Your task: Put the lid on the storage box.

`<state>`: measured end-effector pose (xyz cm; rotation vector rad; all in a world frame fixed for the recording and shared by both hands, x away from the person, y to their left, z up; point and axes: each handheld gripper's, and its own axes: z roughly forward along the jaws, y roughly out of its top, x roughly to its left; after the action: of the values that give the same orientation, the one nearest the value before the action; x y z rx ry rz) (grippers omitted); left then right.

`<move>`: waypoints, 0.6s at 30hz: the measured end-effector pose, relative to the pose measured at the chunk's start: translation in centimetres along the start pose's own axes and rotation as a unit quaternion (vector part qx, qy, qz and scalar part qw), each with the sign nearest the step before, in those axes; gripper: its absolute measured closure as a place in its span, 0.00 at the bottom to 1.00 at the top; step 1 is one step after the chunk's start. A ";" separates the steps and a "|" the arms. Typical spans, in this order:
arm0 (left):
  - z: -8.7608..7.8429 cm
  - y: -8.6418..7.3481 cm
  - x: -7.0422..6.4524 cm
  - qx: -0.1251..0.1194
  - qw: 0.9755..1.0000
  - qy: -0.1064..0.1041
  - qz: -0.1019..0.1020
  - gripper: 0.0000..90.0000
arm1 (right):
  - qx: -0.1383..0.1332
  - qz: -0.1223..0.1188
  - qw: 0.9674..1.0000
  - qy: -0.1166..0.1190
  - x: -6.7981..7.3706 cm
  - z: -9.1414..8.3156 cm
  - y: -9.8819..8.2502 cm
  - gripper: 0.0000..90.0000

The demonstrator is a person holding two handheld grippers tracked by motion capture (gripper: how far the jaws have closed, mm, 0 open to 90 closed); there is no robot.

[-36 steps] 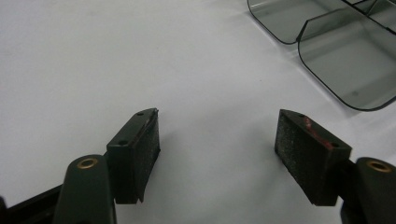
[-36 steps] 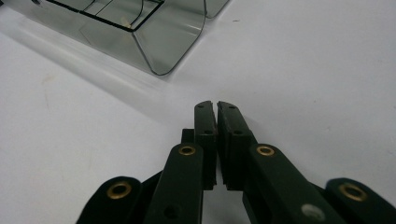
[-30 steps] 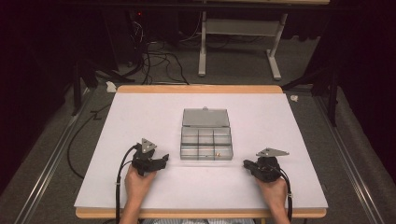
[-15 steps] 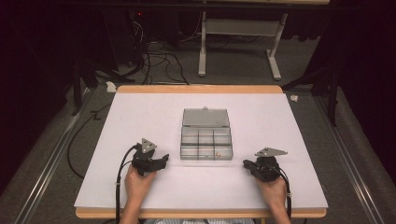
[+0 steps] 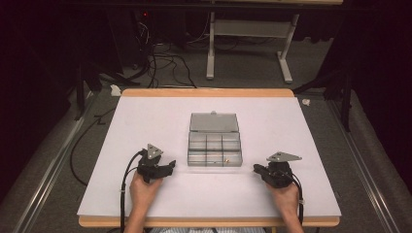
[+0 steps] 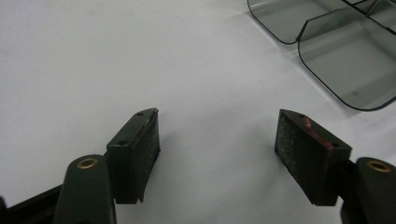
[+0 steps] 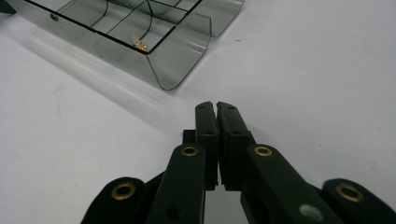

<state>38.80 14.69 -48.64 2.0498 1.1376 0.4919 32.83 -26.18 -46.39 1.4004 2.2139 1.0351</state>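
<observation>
Carefully steer the spread left fingers toward the open organizer box ahead; the right fingers, pressed together, hold nothing.

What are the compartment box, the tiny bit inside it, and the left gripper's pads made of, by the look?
Compartment box: likely smoked clear plastic, glossy; the table shows through its curved walls. Small piece in a near compartment: probably brass or similar metal, golden glint; too small to be sure. Left gripper pads: dark, grainy matte facing, perhaps rubber or grip tape, worn reddish at edges.
</observation>
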 end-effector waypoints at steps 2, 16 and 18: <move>0.0 0.0 0.0 0.001 1.000 0.000 0.000 0.34 | 0.000 -0.001 1.000 0.002 0.1 0.0 0.1 0.99; 0.0 0.0 0.0 0.001 1.000 0.001 0.000 0.34 | -0.035 0.008 0.999 0.031 0.2 -0.8 0.3 0.99; 0.0 0.0 0.0 0.001 1.000 0.001 0.000 0.34 | -0.040 0.006 0.999 0.031 0.3 -0.8 0.4 0.99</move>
<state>38.78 14.67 -48.63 2.0529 1.1391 0.4928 32.46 -26.14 -45.47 1.3657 2.1850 1.1730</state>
